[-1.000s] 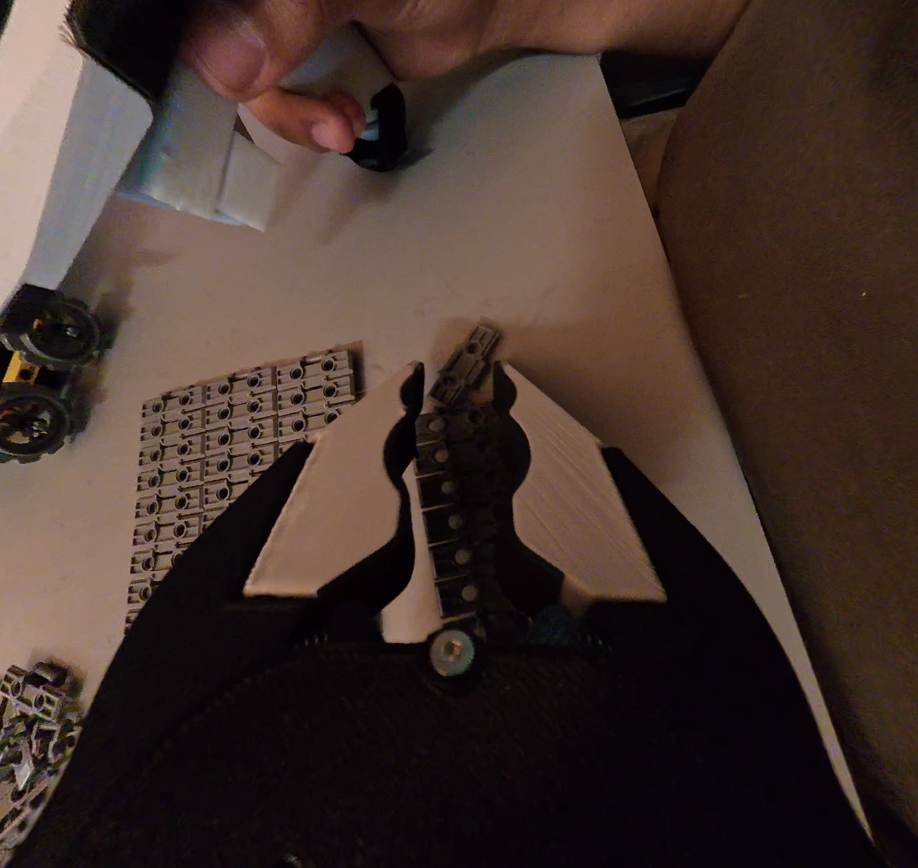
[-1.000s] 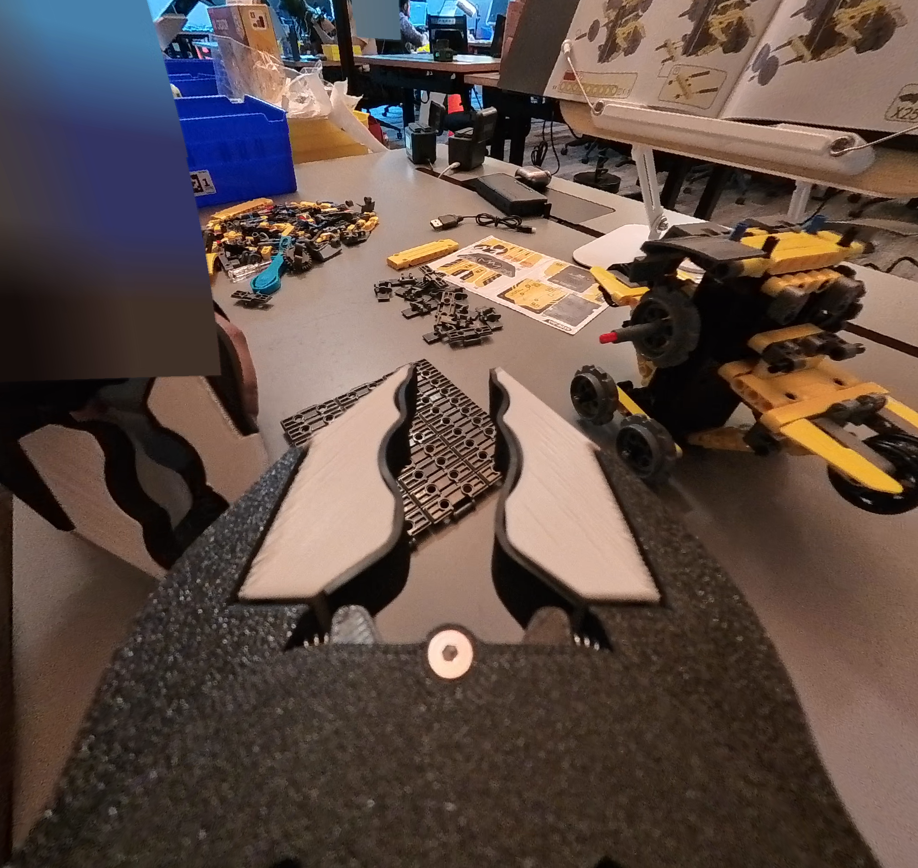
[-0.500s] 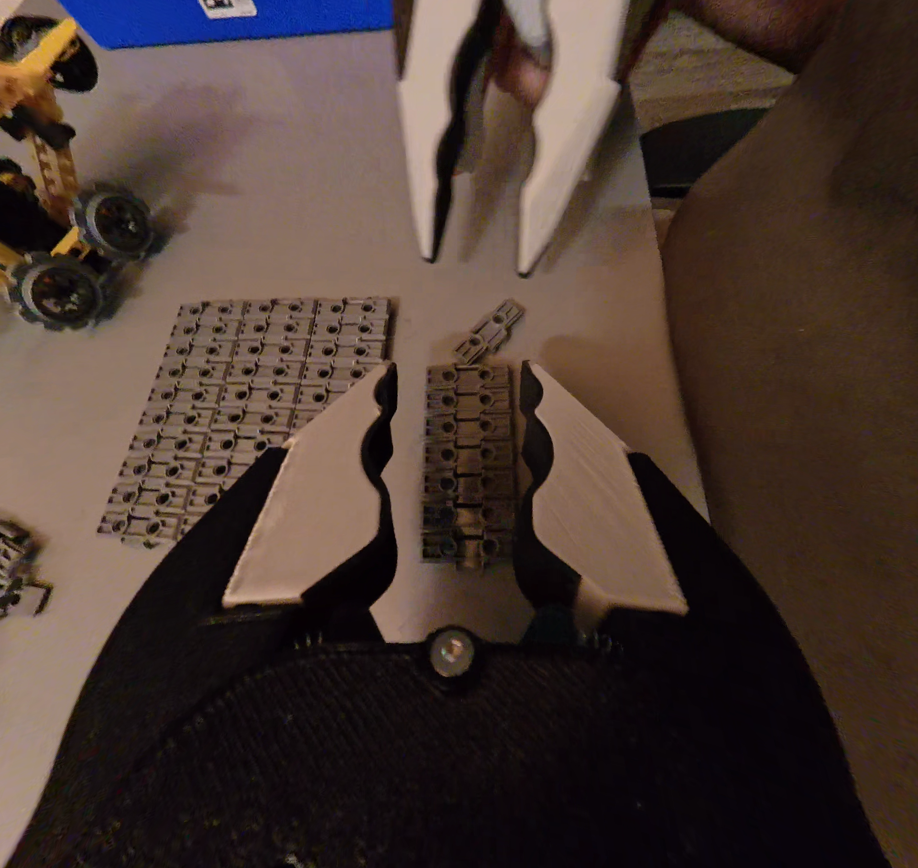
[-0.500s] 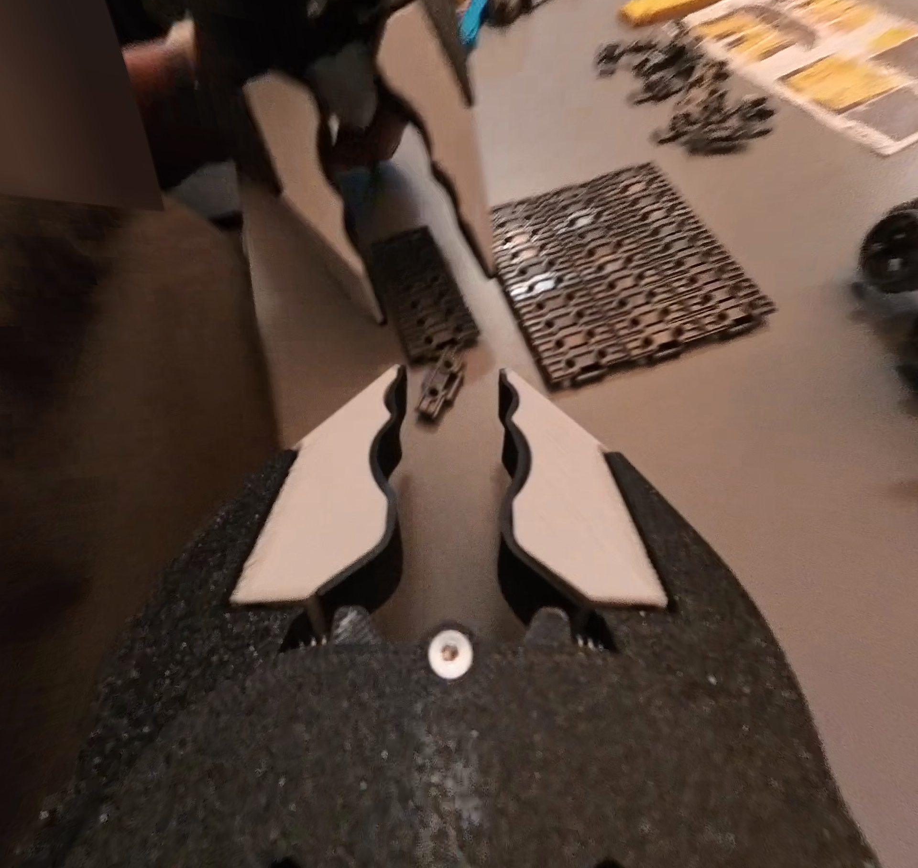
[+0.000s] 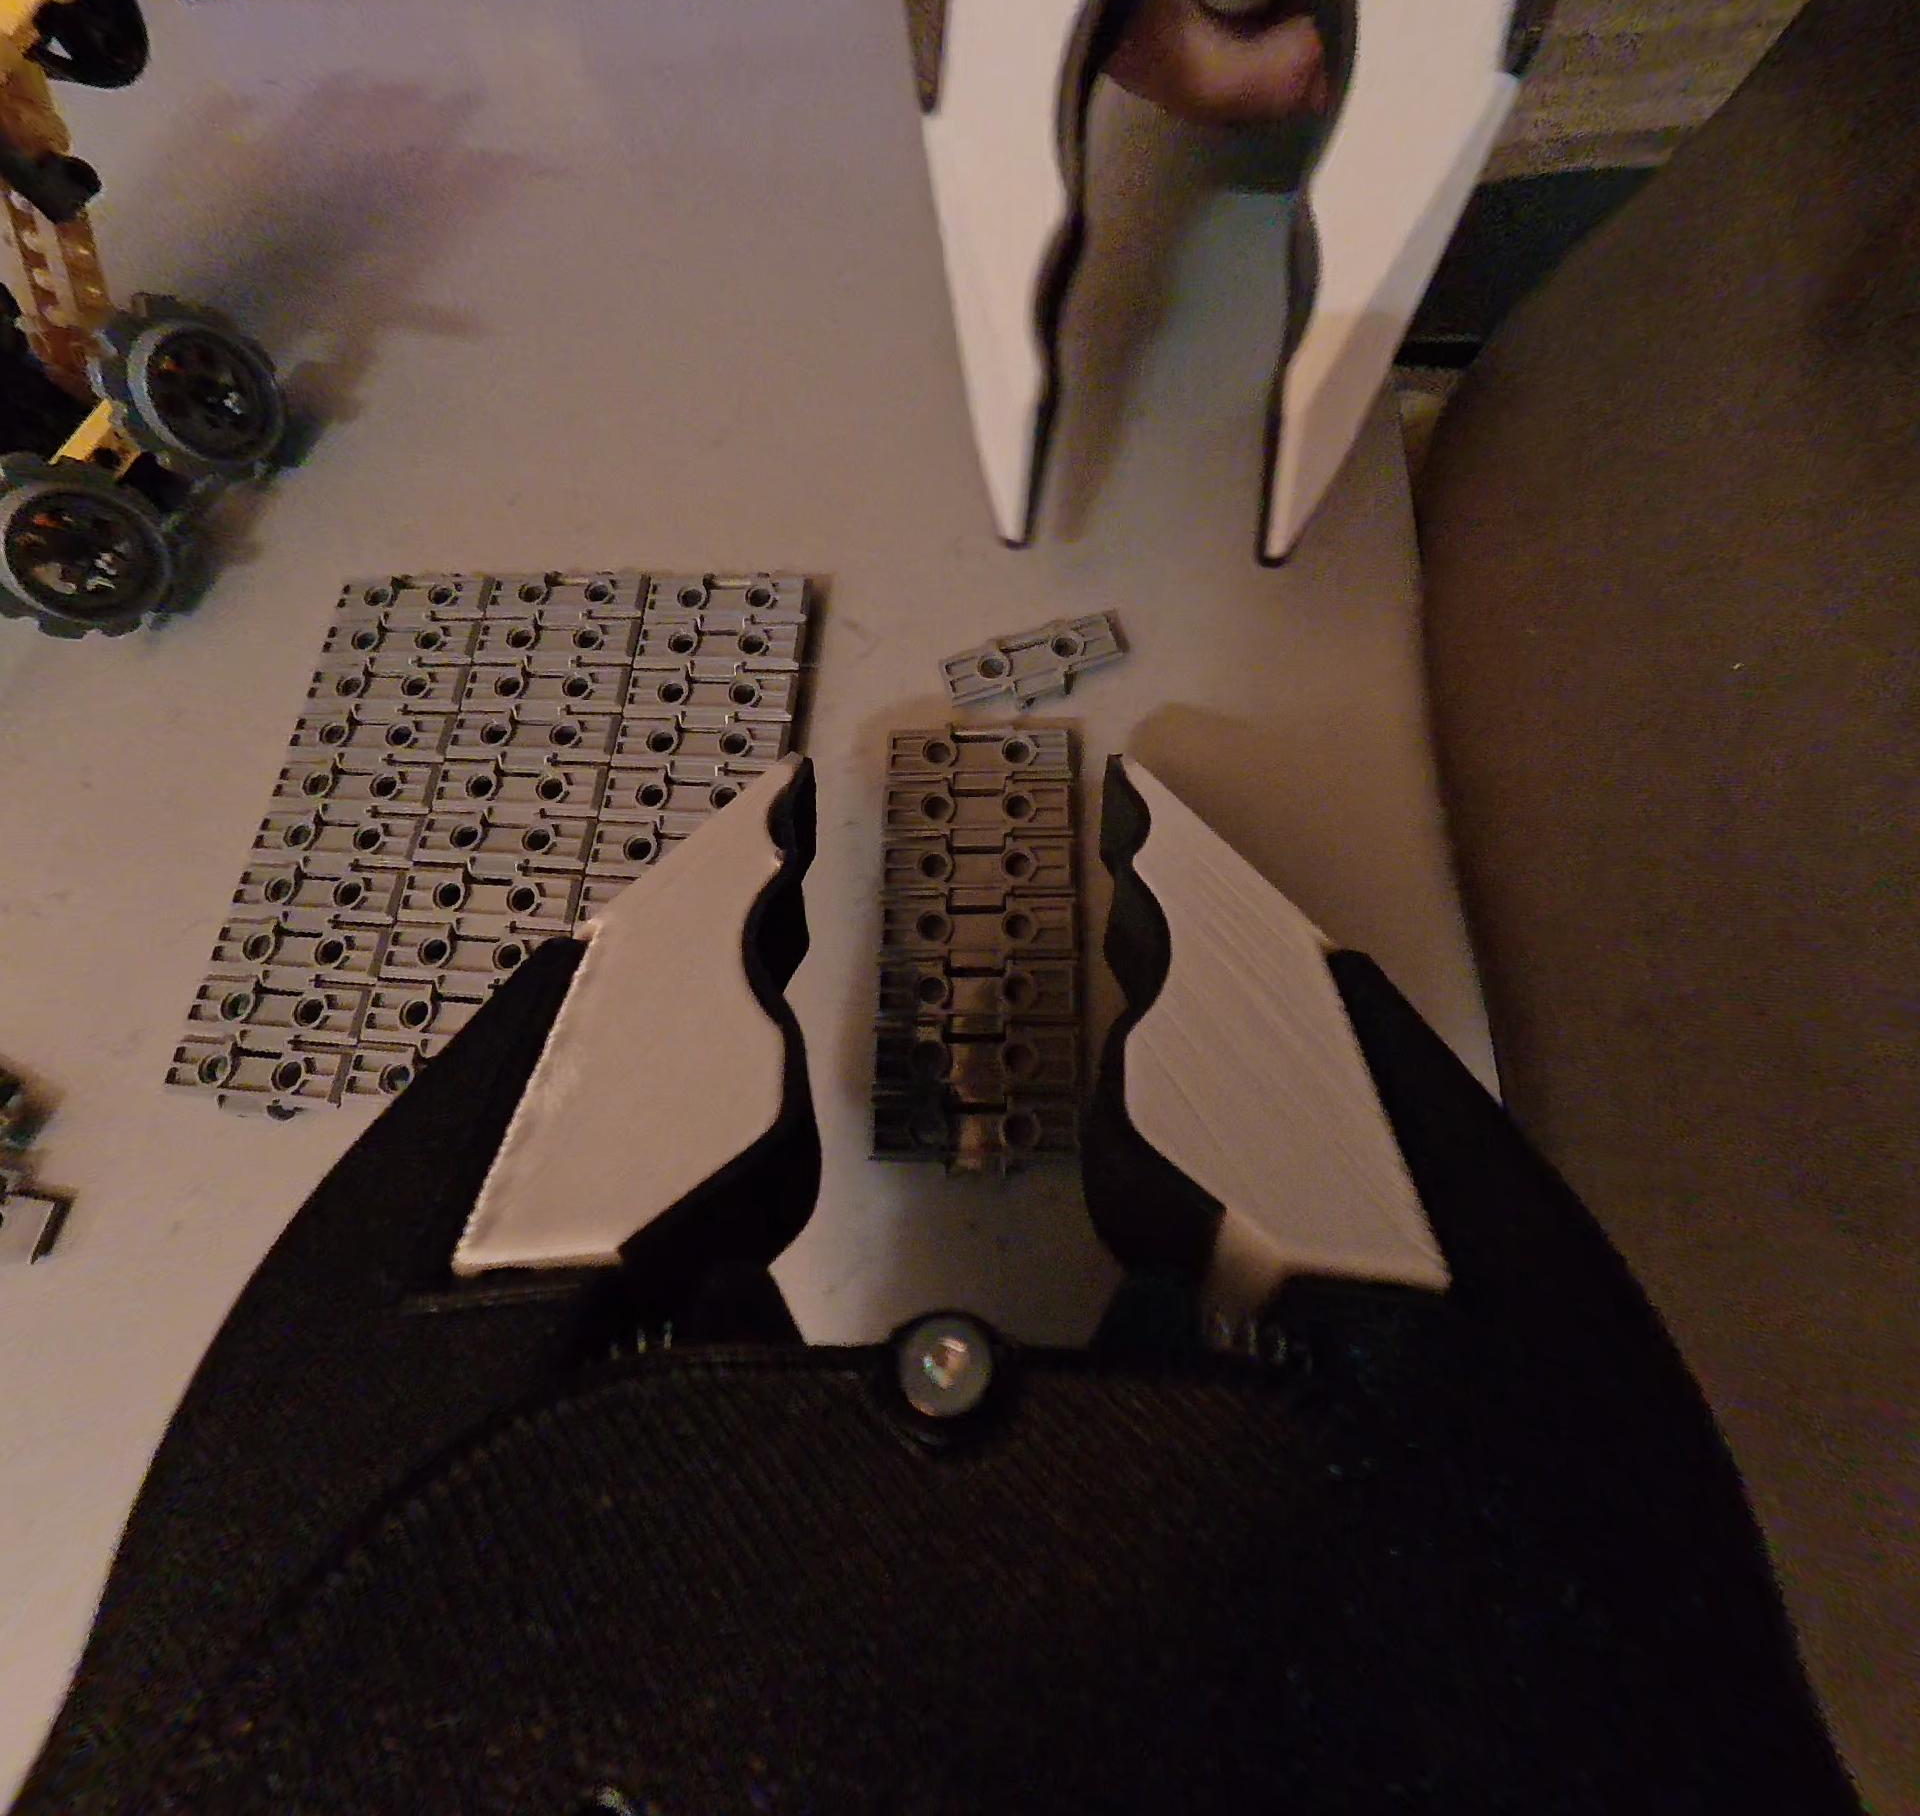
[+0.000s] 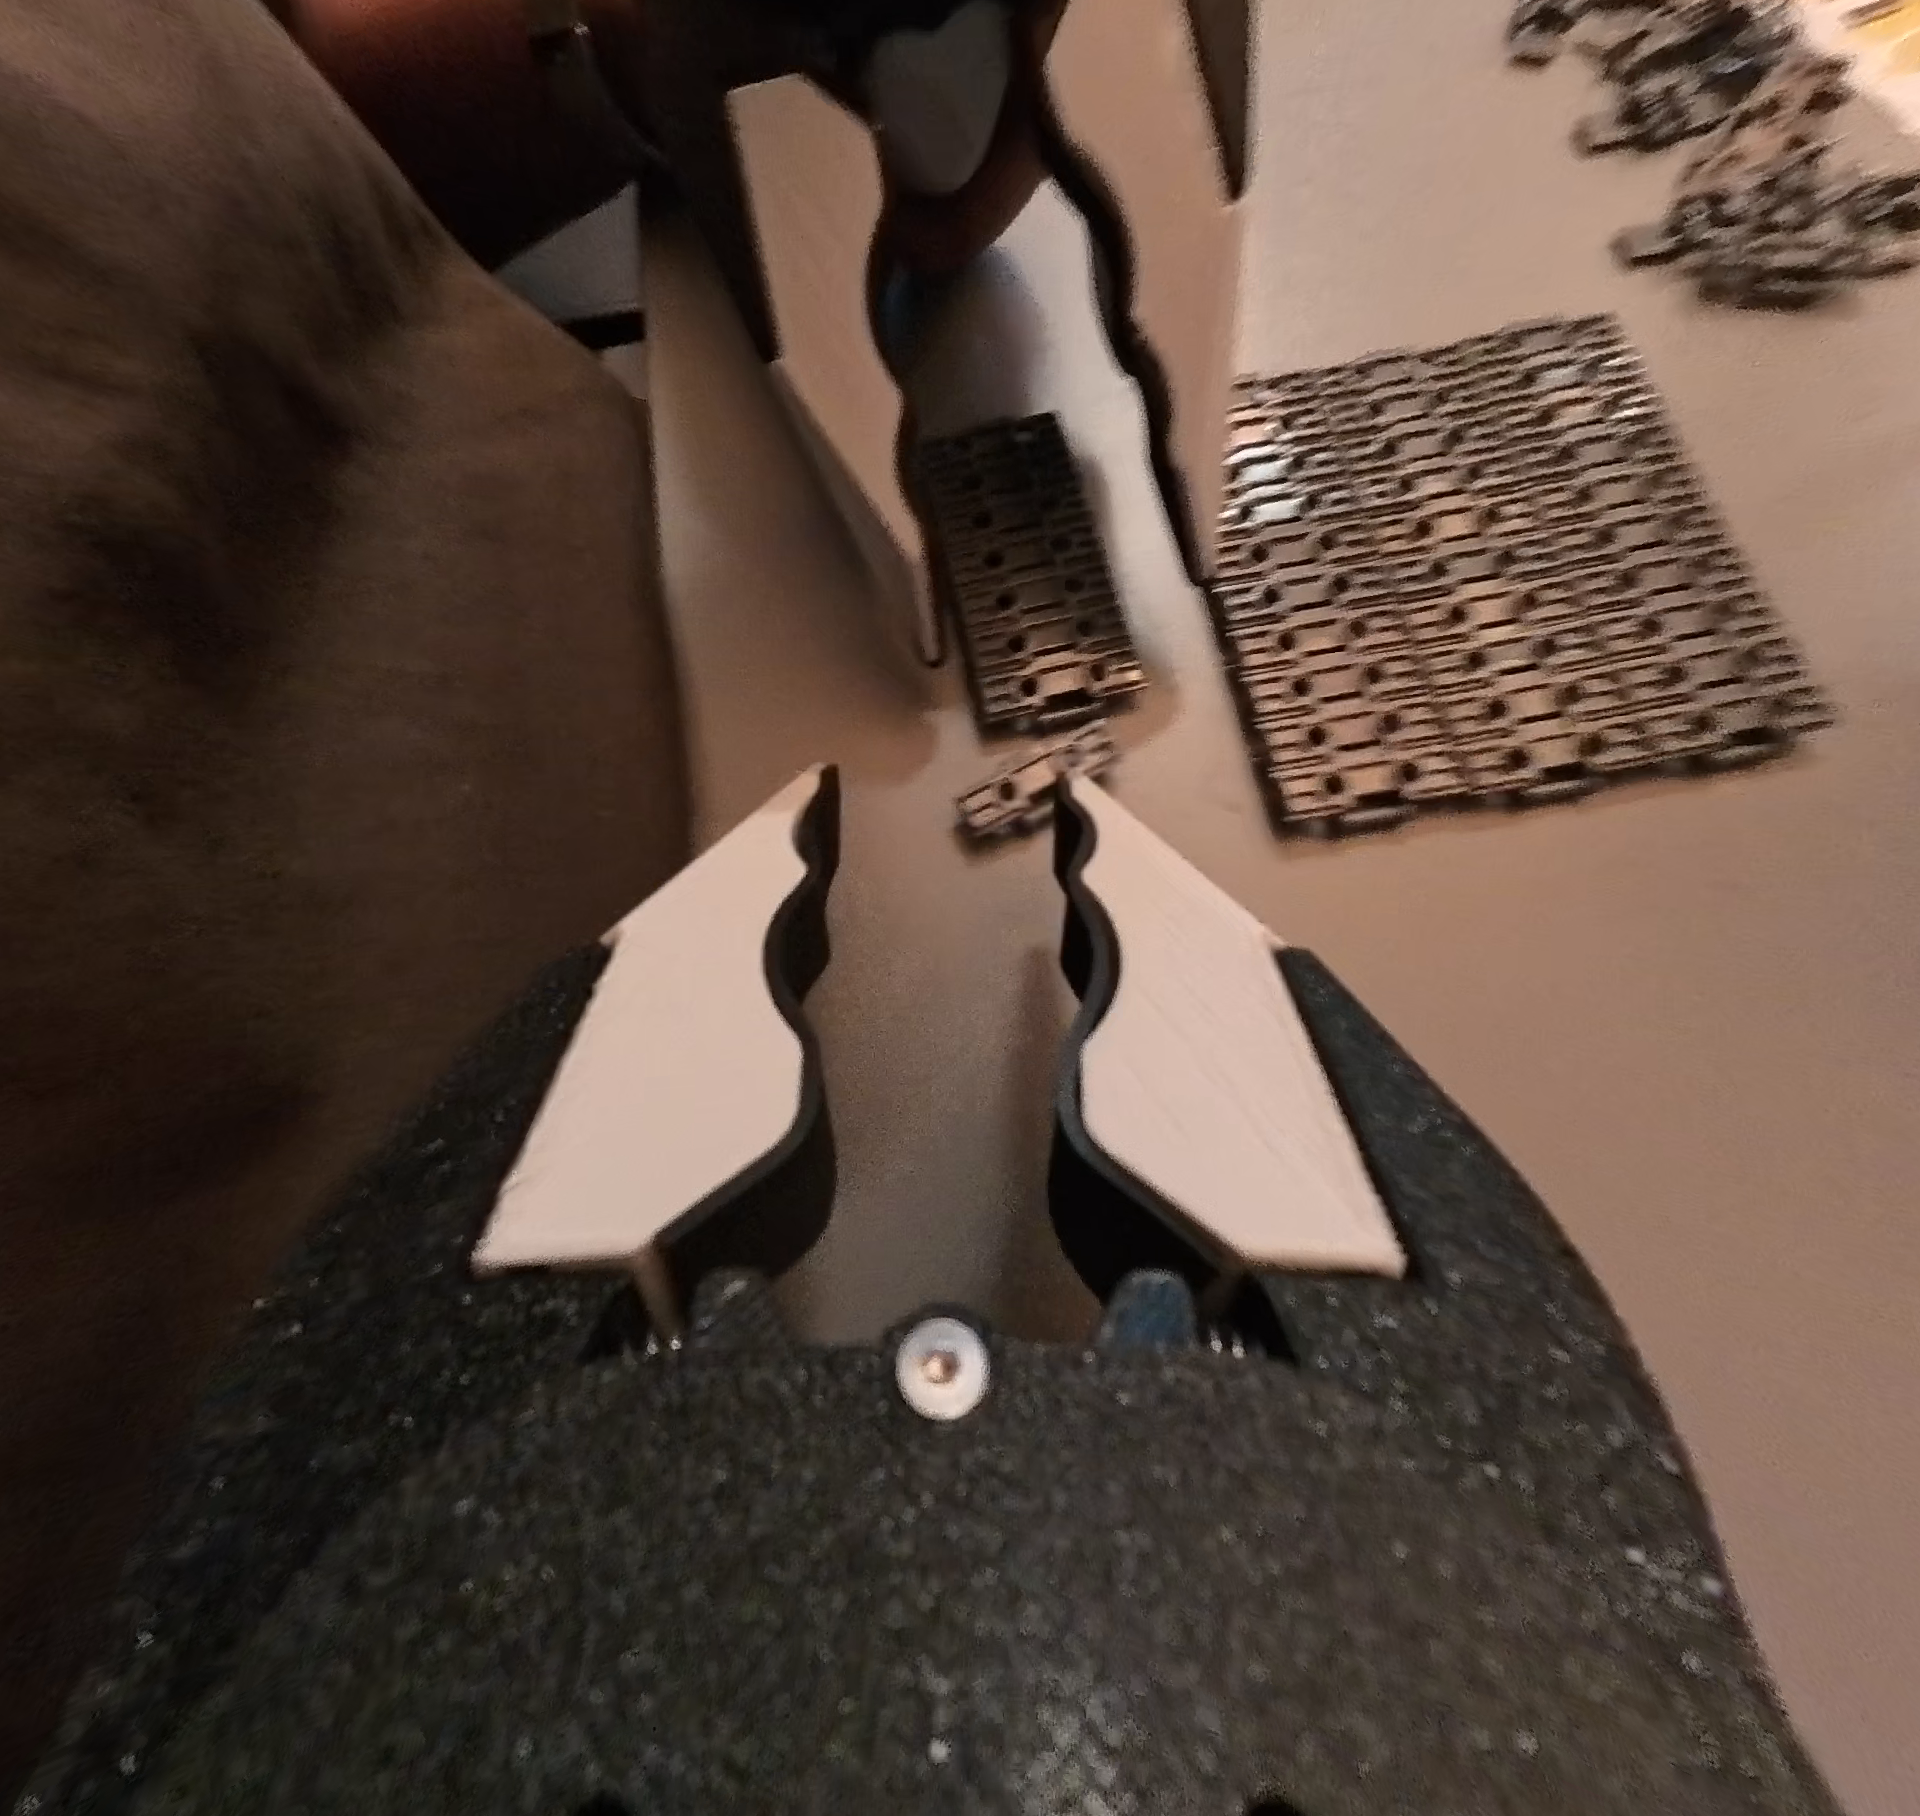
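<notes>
So on the table, the narrow link strip sits between the spread fingers of the left gripper. One loose link lies just past its far end. The wide link mat is left of the strip, wheeled model further left. The right gripper points in from opposite.

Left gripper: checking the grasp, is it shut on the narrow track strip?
No, the left gripper is open, and the narrow track strip lies untouched between its fingers.

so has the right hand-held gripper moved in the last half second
Yes. In the left wrist view the right hand-held gripper has come down closer to the single loose link.
</notes>
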Available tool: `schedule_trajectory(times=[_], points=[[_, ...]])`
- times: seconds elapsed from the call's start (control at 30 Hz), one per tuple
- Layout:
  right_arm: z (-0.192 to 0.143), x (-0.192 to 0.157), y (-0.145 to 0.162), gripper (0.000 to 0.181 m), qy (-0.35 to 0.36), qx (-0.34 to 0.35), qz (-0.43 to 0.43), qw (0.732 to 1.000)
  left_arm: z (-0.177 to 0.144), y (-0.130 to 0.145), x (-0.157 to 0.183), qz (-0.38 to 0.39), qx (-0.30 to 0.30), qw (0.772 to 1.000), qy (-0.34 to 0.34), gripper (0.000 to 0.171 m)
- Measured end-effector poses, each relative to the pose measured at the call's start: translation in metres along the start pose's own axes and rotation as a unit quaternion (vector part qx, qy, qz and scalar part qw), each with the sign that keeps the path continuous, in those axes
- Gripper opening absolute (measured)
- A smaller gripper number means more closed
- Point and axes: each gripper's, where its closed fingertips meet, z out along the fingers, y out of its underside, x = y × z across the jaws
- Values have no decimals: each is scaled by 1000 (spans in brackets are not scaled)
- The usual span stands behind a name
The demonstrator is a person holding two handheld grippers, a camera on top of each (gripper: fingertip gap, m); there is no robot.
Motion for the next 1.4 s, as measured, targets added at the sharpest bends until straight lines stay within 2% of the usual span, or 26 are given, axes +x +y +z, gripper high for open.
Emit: schedule_trajectory(times=[0.1,0.23,0.5,0.67,0.77,0.93,1.3,1.4], points=[[1,16,-3,46,30,-4,-65,997,1,1,0,-6,-6,1000,7,54],[13,12,2,45,-25,-29,-128,991,4,5,4,-1,-20,1000,19,52],[22,15,8,51,-102,-79,-146,981,5,5,6,-24,-23,998,46,50],[26,20,12,39,-110,-104,-167,974,8,7,7,-24,-35,997,58,49],[25,21,12,39,-110,-105,-164,975,9,8,7,-28,-39,997,62,47],[26,25,3,38,-88,-63,-125,986,10,8,8,-30,-41,997,64,42],[31,28,1,38,-50,-37,-69,996,11,9,6,-26,-46,997,55,39],[33,28,4,39,-45,-51,-75,995,11,9,6,-25,-46,997,53,39]])
